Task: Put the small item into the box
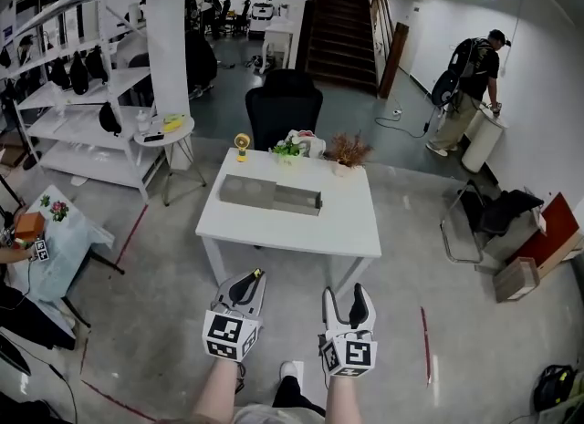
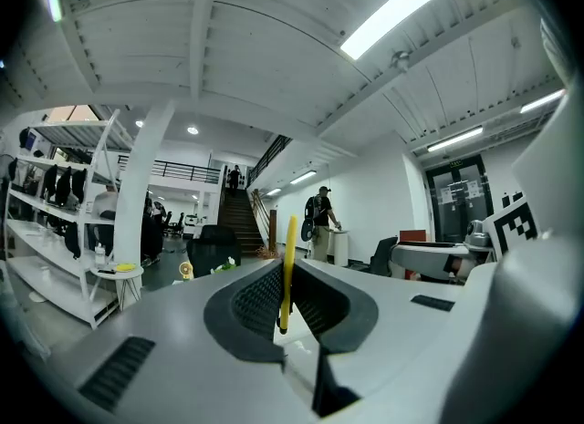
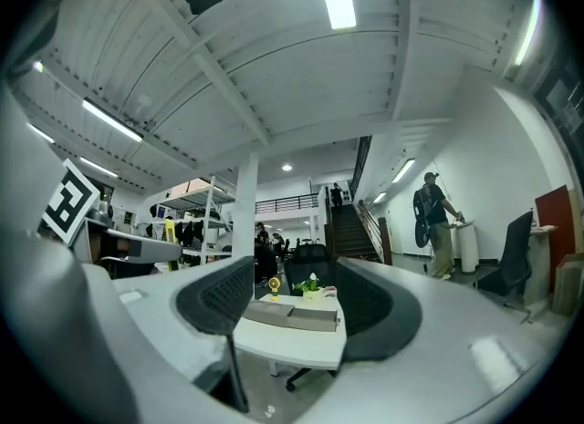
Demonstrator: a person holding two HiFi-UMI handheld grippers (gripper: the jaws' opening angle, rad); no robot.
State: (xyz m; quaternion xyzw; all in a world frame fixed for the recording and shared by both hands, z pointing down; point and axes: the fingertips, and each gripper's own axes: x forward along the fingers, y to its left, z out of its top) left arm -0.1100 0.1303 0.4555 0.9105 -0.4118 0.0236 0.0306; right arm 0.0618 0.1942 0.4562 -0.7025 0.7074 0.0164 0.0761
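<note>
Standing well back from the white table [image 1: 301, 226], the person holds both grippers level and pointed toward it. The left gripper [image 1: 247, 286] has its jaws pressed together on the small item [image 2: 287, 263], a thin yellow strip standing on edge between the pads, long axis upright. The right gripper [image 1: 349, 303] has its jaws spread, with nothing between them. The grey box [image 1: 270, 196] lies lengthwise across the table's far half, straight ahead of the grippers and well apart from them; the left one, I'd judge, is slightly nearer. Only the head view shows the floor short of the table. The right gripper view frames the box on the table between its jaws, while the left gripper view shows the pinch but no box.
</note>
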